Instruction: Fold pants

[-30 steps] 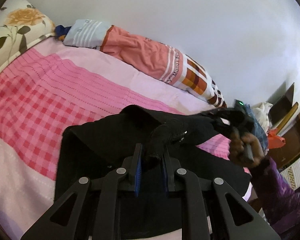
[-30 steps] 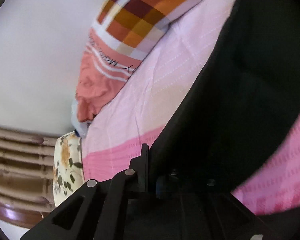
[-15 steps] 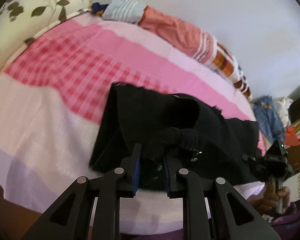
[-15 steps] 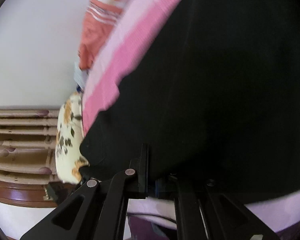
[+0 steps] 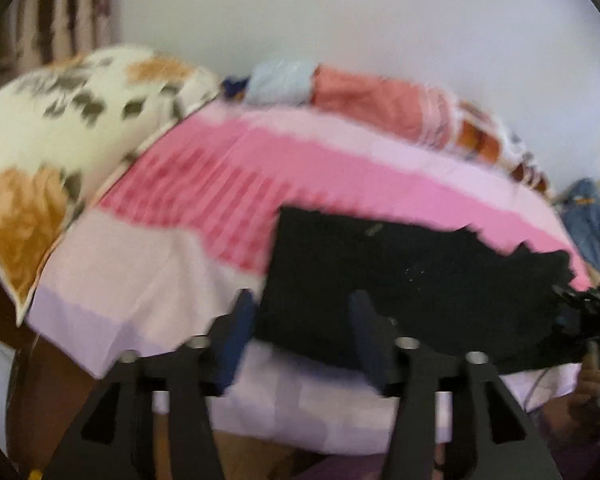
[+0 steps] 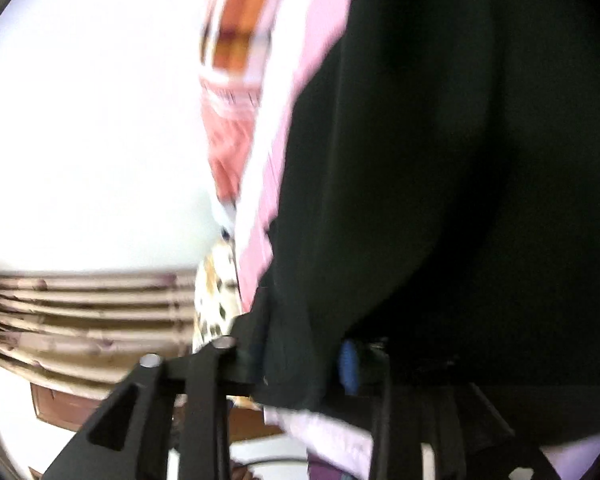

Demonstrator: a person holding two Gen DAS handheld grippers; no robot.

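Note:
The black pants [image 5: 420,280] lie folded flat on the pink bed sheet [image 5: 260,168], close to the bed's front edge. My left gripper [image 5: 302,320] hovers at their near left corner, its jaws opening wide; the cloth lies beyond the fingers, unpinched. At the pants' right end is my right gripper [image 5: 584,312], held by a hand [image 5: 596,372]. In the right wrist view the pants [image 6: 460,160] fill the right side. A loose fold of them still sits between the opening jaws of the right gripper [image 6: 300,352]. Both views are blurred.
A floral pillow [image 5: 60,140] lies at the bed's left end. A rolled orange and plaid blanket [image 5: 380,100] runs along the white wall. Blue jeans [image 5: 592,216] sit past the right end. A striped curtain [image 6: 80,308] hangs beyond the pillow.
Both grippers have gone from shut on the pants to open. The left one has let go and drawn back towards the bed's front edge. The pants now lie flat.

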